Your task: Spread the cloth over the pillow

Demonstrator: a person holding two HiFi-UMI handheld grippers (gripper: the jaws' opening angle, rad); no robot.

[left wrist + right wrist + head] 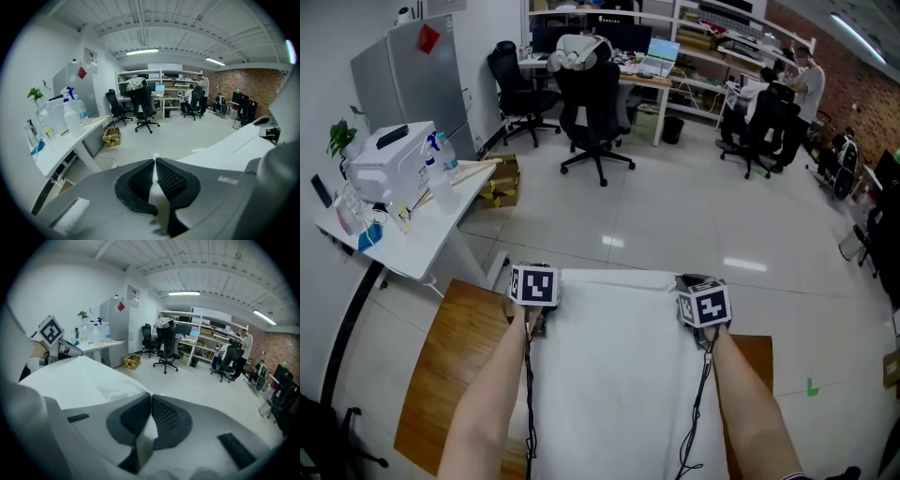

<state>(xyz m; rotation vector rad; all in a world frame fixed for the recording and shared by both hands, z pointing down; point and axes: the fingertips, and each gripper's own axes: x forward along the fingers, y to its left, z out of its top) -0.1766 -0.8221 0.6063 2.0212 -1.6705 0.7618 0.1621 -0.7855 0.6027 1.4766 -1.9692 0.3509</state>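
Nearest me, my left gripper [154,161] and right gripper [151,395] each have their black ribbed jaws pressed together on one far corner of the white rectangular fabric cloth [619,375], which is stretched flat between them. The cloth runs back toward me down the middle of the brown wooden tabletop [450,375], reaching its far edge. I judge the spreading well along but unfinished, since both corners are in my grip; no pillow shows, so I cannot tell whether it lies underneath.
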